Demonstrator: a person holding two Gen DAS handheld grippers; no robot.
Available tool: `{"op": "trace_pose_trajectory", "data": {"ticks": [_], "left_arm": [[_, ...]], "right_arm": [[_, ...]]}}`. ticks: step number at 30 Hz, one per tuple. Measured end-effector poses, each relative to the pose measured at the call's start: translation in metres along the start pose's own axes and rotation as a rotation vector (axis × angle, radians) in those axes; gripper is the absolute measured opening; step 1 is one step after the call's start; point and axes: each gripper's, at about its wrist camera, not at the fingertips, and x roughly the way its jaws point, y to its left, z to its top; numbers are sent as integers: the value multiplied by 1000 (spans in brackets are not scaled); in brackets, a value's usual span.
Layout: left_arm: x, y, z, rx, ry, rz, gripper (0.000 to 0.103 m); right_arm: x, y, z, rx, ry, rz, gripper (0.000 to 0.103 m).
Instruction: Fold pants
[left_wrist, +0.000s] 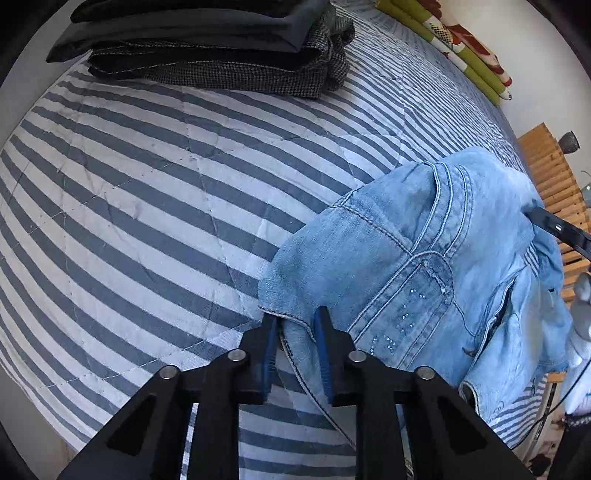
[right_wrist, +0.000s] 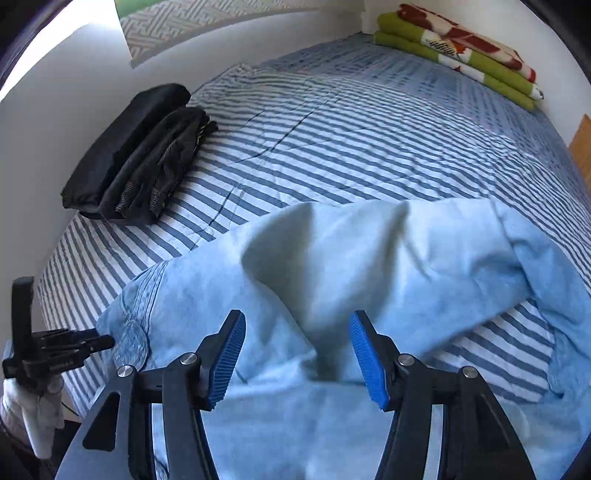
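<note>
Light blue jeans (left_wrist: 406, 258) lie bunched on the striped bed cover (left_wrist: 147, 184), waistband and a rhinestone-trimmed pocket facing up. My left gripper (left_wrist: 295, 317) is shut on a fold of the jeans' edge, and the denim fills the narrow gap between its blue pads. In the right wrist view the jeans (right_wrist: 369, 251) spread pale and blurred across the lower half. My right gripper (right_wrist: 297, 317) stands open just above them, with a ridge of cloth between its fingers that the pads do not touch. The left gripper (right_wrist: 55, 350) shows at the jeans' left end.
A stack of folded dark clothes (right_wrist: 136, 155) sits at the bed's far left by the wall. A folded green and red blanket (right_wrist: 458, 55) lies at the far right corner. Wooden slats (left_wrist: 554, 177) stand beyond the bed's right edge. Striped cover (right_wrist: 369, 129) stretches between.
</note>
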Motion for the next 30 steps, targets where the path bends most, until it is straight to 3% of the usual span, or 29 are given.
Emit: {"op": "trace_pose_trajectory", "data": {"ticks": [2, 3, 4, 5, 6, 11, 15, 17, 18, 19, 21, 23, 26, 27, 30], "left_arm": [[-4, -2, -1, 11, -13, -2, 12], [-8, -3, -1, 16, -25, -1, 11], [-12, -3, -2, 18, -38, -7, 11], [-19, -3, -2, 16, -52, -17, 10], [-28, -3, -1, 16, -69, -29, 10], [-102, -11, 11, 57, -205, -115, 10], [-159, -21, 42, 108, -356, -98, 10], [-169, -22, 66, 88, -395, -72, 10], [-169, -24, 82, 109, -398, -25, 12], [-162, -25, 95, 119, -371, 24, 14], [-142, -23, 117, 101, -269, 104, 26], [-140, -20, 109, 92, -274, 142, 26], [-141, -20, 70, 123, -242, 54, 36], [-134, -21, 52, 143, -208, 23, 41], [-107, -30, -2, 188, -67, -59, 43]], "right_arm": [[28, 10, 8, 14, 51, 0, 55], [38, 13, 9, 24, 69, 25, 47], [44, 15, 6, 29, 84, 47, 33], [48, 17, 5, 31, 107, 74, 0], [44, 17, 2, 37, 102, 91, 1], [-32, 19, 10, 13, -102, 143, 1], [-90, 8, 34, 57, -292, 135, 1], [-94, 4, 49, 106, -344, 166, 1], [-90, 4, 54, 109, -352, 154, 1], [-81, 9, 60, 83, -335, 119, 2], [-57, 13, 65, 42, -220, 40, 6], [-53, 2, 51, 67, -172, 41, 8], [-63, -9, 9, 34, -146, 130, 19], [-64, -11, -12, 9, -125, 161, 24], [-62, -11, -75, -57, -49, 173, 29]]}}
